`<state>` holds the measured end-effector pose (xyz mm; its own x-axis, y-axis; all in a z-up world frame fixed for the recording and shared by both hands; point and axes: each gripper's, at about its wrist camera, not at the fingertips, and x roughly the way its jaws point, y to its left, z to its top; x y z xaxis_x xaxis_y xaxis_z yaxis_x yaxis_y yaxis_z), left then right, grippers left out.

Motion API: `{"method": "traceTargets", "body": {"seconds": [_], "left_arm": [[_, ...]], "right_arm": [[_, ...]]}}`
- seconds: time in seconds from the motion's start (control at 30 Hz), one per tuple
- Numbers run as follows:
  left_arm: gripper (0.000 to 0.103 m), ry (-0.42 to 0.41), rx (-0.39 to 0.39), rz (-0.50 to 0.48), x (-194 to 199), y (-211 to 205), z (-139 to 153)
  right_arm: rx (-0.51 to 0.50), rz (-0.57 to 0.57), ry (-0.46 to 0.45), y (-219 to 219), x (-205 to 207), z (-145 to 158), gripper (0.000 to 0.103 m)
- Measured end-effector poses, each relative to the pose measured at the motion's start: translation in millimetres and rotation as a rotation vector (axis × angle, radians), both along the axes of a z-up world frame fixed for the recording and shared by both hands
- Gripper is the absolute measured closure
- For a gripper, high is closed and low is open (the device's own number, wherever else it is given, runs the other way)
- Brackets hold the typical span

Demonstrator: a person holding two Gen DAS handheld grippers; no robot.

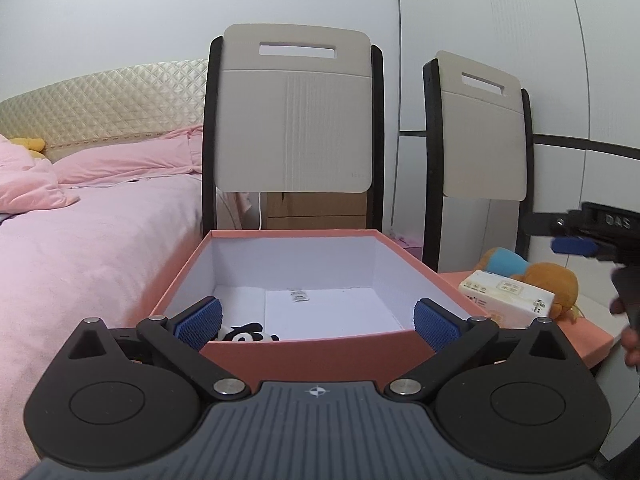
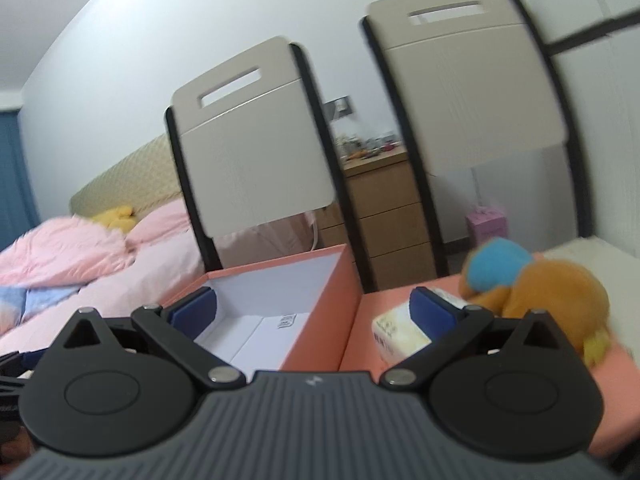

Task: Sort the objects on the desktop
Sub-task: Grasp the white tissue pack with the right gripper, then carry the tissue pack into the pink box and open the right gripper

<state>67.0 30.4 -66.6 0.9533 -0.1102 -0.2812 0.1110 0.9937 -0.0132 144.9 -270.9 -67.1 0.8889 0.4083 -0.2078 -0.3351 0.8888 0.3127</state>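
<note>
A salmon box [image 1: 320,354] with a white inside stands open right in front of my left gripper [image 1: 317,324]. That gripper is open, with its blue pads spread over the box's near wall and nothing pressed between them. A black-and-white soft thing [image 1: 246,334] lies in the box's near left corner. To the right of the box, a tissue pack [image 1: 508,300] and an orange plush with a blue part [image 1: 536,280] rest on a salmon lid [image 1: 588,334]. My right gripper [image 2: 313,312] is open and empty, with the box wall [image 2: 320,312] between its fingers and the tissue pack [image 2: 394,332] by its right finger.
Two folded beige chairs [image 1: 296,120] [image 1: 484,136] lean upright behind the box. A bed with pink bedding [image 1: 88,248] fills the left. A wooden chest of drawers [image 2: 384,216] stands by the wall. A hand [image 1: 632,344] shows at the right edge.
</note>
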Motion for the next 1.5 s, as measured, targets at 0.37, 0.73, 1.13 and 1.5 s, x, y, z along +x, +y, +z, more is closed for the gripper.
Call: {"method": "traceTargets", "body": {"seconds": [0.37,0.73,1.13,1.5], "left_arm": [[0.0,0.0,-0.033,0.114,-0.3,7.0,-3.7],[0.0,-0.001,-0.048,0.132,-1.8,10.1,-2.7],[0.0,0.003,-0.045,0.132,-1.1,7.1,-4.0],[0.0,0.003,-0.04,0.134,-2.2,6.4,-4.0]], "right_arm": [[-0.223,0.011,0.146,-22.6,88.8,-15.1,0.0],[-0.442,0.002,0.226,-21.8,103.3,-58.3,0.0],[-0.433,-0.001,0.242,-20.7,105.1,-81.1,0.001],[-0.226,-0.116,0.198,-29.7,79.2,-34.7,0.016]]}}
